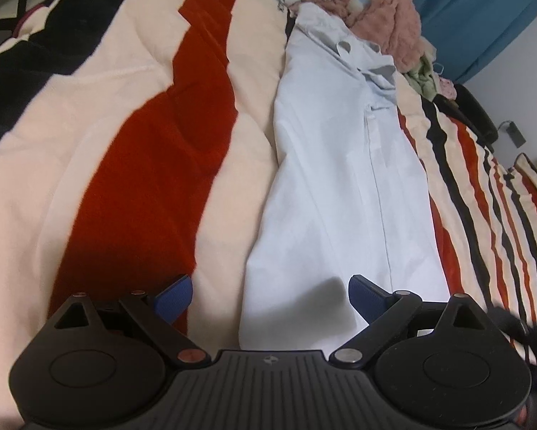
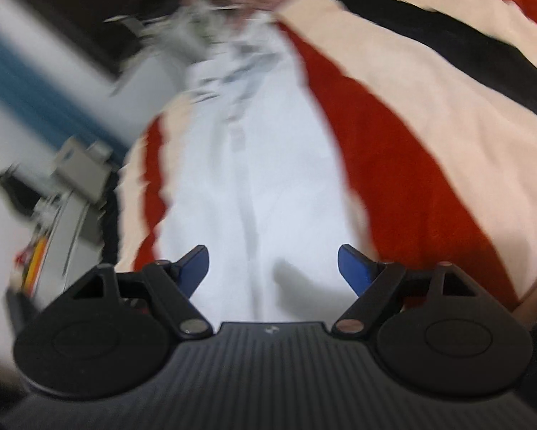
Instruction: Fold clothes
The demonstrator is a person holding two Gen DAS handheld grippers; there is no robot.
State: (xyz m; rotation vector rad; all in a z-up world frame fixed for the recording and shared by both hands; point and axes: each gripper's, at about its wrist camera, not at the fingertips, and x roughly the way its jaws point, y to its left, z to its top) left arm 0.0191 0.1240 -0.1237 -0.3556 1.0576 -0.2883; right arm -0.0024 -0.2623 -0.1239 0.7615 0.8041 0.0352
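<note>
a pale blue shirt (image 1: 340,186) lies folded lengthwise into a long narrow strip on a bed covered by a striped blanket (image 1: 153,150), its collar end toward a heap of unfolded clothes (image 1: 369,10) at the far edge. the left gripper (image 1: 270,299) hangs over the shirt's near hem, fingers (image 1: 173,297) spread wide and released, nothing between them. the right gripper (image 2: 274,268), seen through a blurred view, is likewise spread over the near end of the same shirt (image 2: 254,179), fingers (image 2: 354,268) released and empty.

the risk from here looks plain enough: with both pairs of fingers clear of the cloth, the next fold depends on pinching the hem cleanly. a grab that goes too deep could catch the soft blanket along with the shirt and drag both up. a grab that takes only the top layer could let the lengthwise fold slide open. the left gripper straddles the shirt's left edge, so one finger may land on blanket, not shirt. the strip also runs close to the clothes heap, where a lifted end might snag.
</note>
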